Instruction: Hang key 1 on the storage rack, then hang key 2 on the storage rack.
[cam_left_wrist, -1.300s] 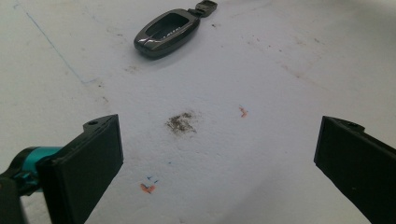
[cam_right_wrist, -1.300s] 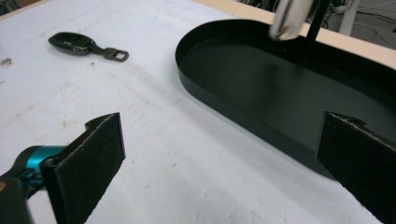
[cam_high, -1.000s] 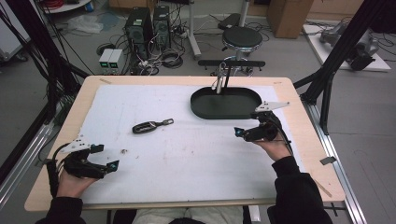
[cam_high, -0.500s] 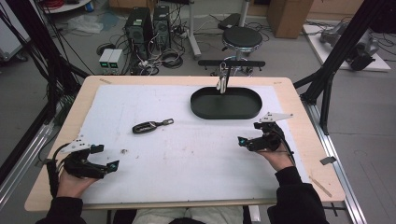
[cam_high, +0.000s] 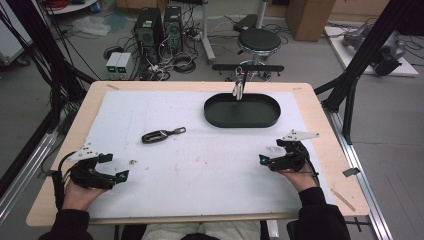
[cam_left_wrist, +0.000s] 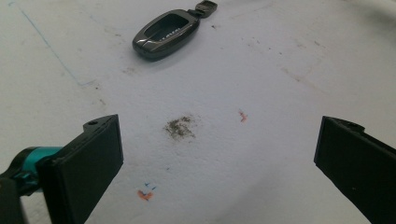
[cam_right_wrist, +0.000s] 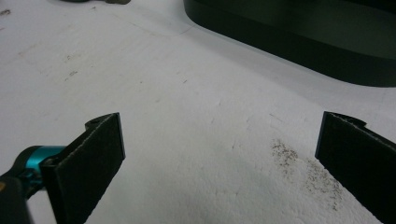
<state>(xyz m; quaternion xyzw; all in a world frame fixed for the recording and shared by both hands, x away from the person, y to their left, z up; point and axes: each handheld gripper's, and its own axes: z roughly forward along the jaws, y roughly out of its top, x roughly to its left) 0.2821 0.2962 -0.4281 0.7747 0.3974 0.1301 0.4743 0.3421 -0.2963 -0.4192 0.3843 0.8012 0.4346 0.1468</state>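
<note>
Key fob (cam_high: 156, 135) lies left of the tray (cam_high: 242, 111); I'd bring the left gripper (cam_high: 116, 176), fingers wide and empty, squarely across its narrow body.

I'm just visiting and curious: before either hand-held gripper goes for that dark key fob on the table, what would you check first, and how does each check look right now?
1. Left hand-held gripper open, nothing held: ok.
2. Right hand-held gripper open, nothing held: ok.
3. Key fob lying flat on the white mat, nothing on top: ok.
4. Path from the left hand-held gripper to the key fob free of objects: ok.
5. Black tray has room inside: ok.
6. Key fob's ring end easy to pinch: cannot tell.
</note>
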